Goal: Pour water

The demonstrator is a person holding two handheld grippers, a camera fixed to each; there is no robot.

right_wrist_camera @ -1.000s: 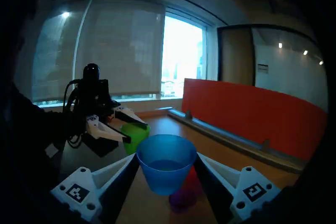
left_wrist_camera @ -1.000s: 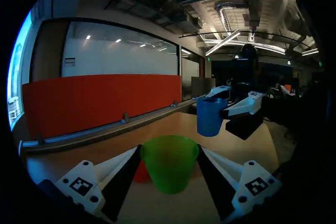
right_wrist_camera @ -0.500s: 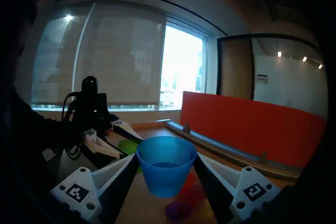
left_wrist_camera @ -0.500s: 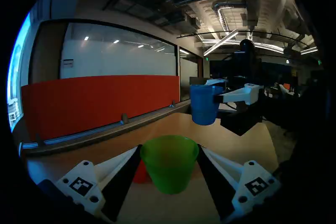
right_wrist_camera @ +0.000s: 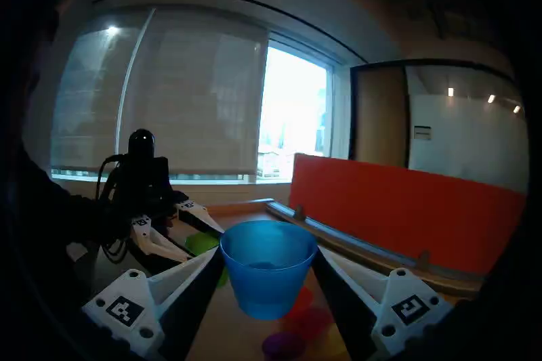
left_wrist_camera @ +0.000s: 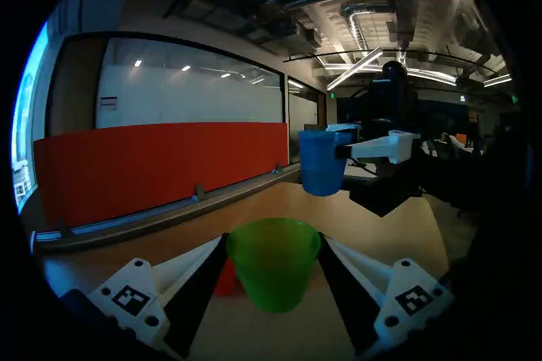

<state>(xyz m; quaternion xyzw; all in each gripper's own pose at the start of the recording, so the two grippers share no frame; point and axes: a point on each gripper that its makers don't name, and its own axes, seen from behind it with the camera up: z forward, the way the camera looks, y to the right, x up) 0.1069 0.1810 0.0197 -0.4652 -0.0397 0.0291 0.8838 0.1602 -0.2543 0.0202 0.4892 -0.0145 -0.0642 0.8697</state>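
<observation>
My right gripper (right_wrist_camera: 267,252) pinches the blue cup (right_wrist_camera: 268,283) (some water inside) at the bottom middle of its view, my left gripper (left_wrist_camera: 273,242) pinches the green cup (left_wrist_camera: 274,276) likewise, so I guess I'm lining up and must tip blue over green next.

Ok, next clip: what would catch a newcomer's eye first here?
A blue translucent plastic cup, a little water in it, sits clamped in the right tongs, held above the wooden table. A green translucent plastic cup is gripped in the left tongs, lower down. Behind runs a bright orange-red partition panel.
</observation>
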